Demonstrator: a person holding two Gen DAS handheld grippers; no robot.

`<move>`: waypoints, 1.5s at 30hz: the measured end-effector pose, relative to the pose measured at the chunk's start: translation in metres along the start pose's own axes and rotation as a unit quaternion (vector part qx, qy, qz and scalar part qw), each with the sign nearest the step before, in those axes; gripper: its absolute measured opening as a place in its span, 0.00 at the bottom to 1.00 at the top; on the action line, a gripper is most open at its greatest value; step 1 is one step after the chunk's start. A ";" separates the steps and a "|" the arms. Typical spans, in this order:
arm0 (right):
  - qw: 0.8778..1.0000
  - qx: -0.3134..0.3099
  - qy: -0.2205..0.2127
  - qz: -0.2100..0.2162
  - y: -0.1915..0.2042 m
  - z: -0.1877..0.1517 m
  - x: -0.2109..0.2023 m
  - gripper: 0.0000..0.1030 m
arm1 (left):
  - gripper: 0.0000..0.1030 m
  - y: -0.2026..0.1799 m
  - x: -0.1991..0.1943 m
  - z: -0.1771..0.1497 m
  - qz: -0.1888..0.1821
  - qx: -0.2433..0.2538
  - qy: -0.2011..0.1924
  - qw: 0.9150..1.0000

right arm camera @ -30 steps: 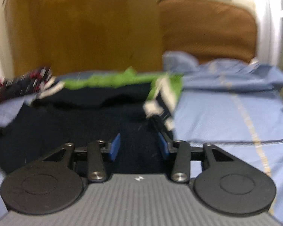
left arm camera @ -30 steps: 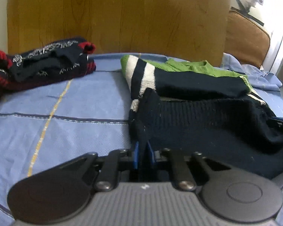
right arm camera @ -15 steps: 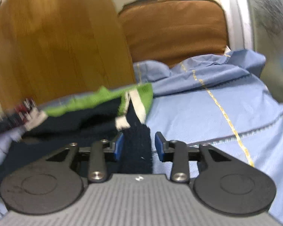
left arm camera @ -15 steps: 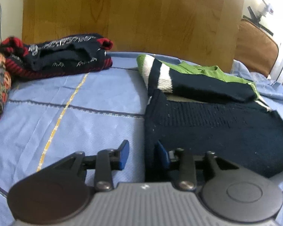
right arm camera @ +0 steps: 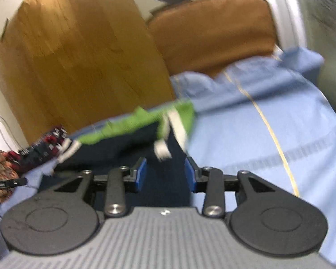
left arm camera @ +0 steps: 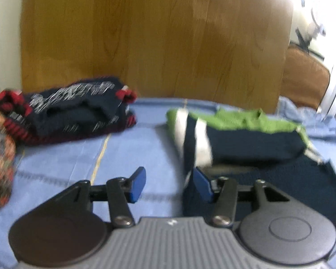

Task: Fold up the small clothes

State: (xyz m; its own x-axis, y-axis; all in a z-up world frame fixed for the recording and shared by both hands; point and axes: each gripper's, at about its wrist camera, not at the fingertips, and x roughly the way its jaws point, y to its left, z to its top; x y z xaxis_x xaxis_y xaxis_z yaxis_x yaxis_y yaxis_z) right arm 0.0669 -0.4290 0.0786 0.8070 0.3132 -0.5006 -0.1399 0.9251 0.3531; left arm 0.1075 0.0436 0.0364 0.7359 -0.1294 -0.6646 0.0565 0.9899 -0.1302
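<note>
Navy sweater (left arm camera: 268, 186) lies flat on the blue bed sheet (left arm camera: 62, 157), its green-and-white striped sleeve (left arm camera: 197, 132) folded across the top. Landmark is the sweater: a folded dark red-trimmed knit (left arm camera: 78, 109) sits well to its left, near the wooden headboard (left arm camera: 156, 40).

Left tongs (left arm camera: 170, 182) spread wide, holding nothing, right finger touching or just over the sweater's near-left edge. Right tongs (right arm camera: 165, 174) also spread and empty, straddling the sweater's near-right corner (right arm camera: 168, 179).

Risks, as judgement:
- Both views are motion-blurred, so a hasty closing could pinch the sheet along with the knit, dragging bedding into the fold.
- Grabbing a single layer at one corner could pull the folded sleeve off, undoing it.
- Uneven corner grips would skew the next fold.

Versus 1 s ago: left tongs were clamped on the sweater's raised left edge; now released, edge lying flat. Right tongs shifted to the sweater's right corner, open throughout.
</note>
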 end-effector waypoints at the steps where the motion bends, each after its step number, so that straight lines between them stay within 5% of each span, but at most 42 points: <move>1: 1.000 -0.006 0.007 0.012 0.005 0.011 0.013 0.40 | 0.47 -0.005 0.008 0.012 -0.009 0.002 0.001 1.000; 4: 0.998 -0.027 0.045 0.041 0.022 0.045 0.072 0.47 | 0.47 -0.026 0.043 0.051 -0.033 0.020 0.012 0.999; 9: 0.993 -0.050 0.104 0.017 0.038 0.081 0.186 0.54 | 0.49 -0.073 0.140 0.107 -0.028 0.054 0.053 0.997; 16: 0.988 -0.017 0.156 0.006 0.023 0.080 0.281 0.60 | 0.49 -0.111 0.247 0.125 -0.024 0.070 0.109 0.991; 17: 0.986 -0.022 0.163 0.009 0.023 0.076 0.286 0.59 | 0.40 -0.113 0.255 0.121 -0.025 0.081 0.121 0.989; 18: 0.986 -0.035 0.160 0.012 0.026 0.076 0.288 0.47 | 0.37 -0.117 0.260 0.117 -0.024 0.091 0.127 0.988; 20: 0.985 -0.061 0.160 0.015 0.031 0.075 0.287 0.25 | 0.14 -0.122 0.256 0.111 -0.033 0.103 0.109 0.988; 22: 0.987 -0.063 0.144 0.030 0.031 0.075 0.276 0.13 | 0.09 -0.127 0.246 0.108 -0.021 0.115 0.097 0.988; 30: 0.992 -0.074 0.064 0.080 0.056 0.067 0.166 0.13 | 0.09 -0.126 0.126 0.094 -0.053 0.121 -0.004 0.991; 36: 0.987 -0.118 0.008 0.109 0.080 0.021 0.054 0.12 | 0.09 -0.122 0.004 0.029 -0.087 0.134 -0.091 0.983; 45: 0.984 -0.147 -0.018 0.095 0.091 -0.085 -0.044 0.12 | 0.10 -0.116 -0.067 -0.079 -0.108 0.128 -0.082 0.982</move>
State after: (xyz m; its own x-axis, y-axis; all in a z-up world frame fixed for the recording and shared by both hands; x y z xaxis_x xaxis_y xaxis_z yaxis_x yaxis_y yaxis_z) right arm -0.0301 -0.3398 0.0653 0.7691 0.4842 -0.4172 -0.4462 0.8741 0.1920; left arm -0.0014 -0.0673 0.0380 0.7858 -0.3479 -0.5113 0.3754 0.9254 -0.0528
